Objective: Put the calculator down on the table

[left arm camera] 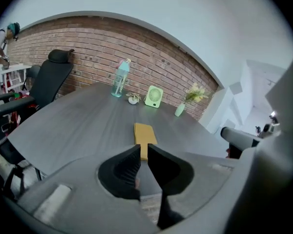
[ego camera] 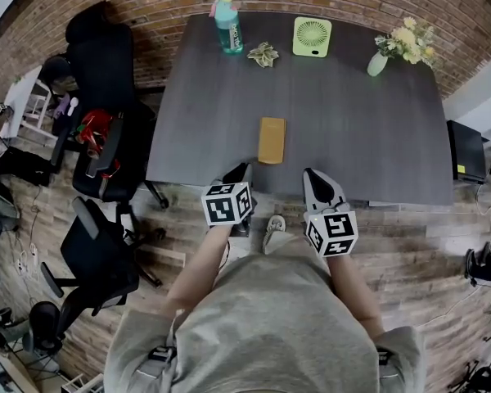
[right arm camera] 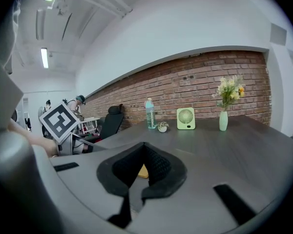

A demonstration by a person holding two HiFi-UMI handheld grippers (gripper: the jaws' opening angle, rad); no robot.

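The calculator point(ego camera: 272, 140) is already lying flat on the surface point(ego camera: 368, 129), while just short of it the left gripper point(ego camera: 244, 170) and right gripper point(ego camera: 311, 177) are hovering, jaws almost together and empty.

1. The calculator point(ego camera: 272, 140) (a flat yellow slab) lies on the dark tabletop point(ego camera: 360, 137), near its front edge.
2. The left gripper point(ego camera: 240, 172) and right gripper point(ego camera: 313, 177) hang at that edge, both apart from the calculator.
3. Along the far side stand a bottle point(ego camera: 228, 24), a small plant point(ego camera: 263, 54), a green fan point(ego camera: 312, 37) and a vase of flowers point(ego camera: 379, 62).
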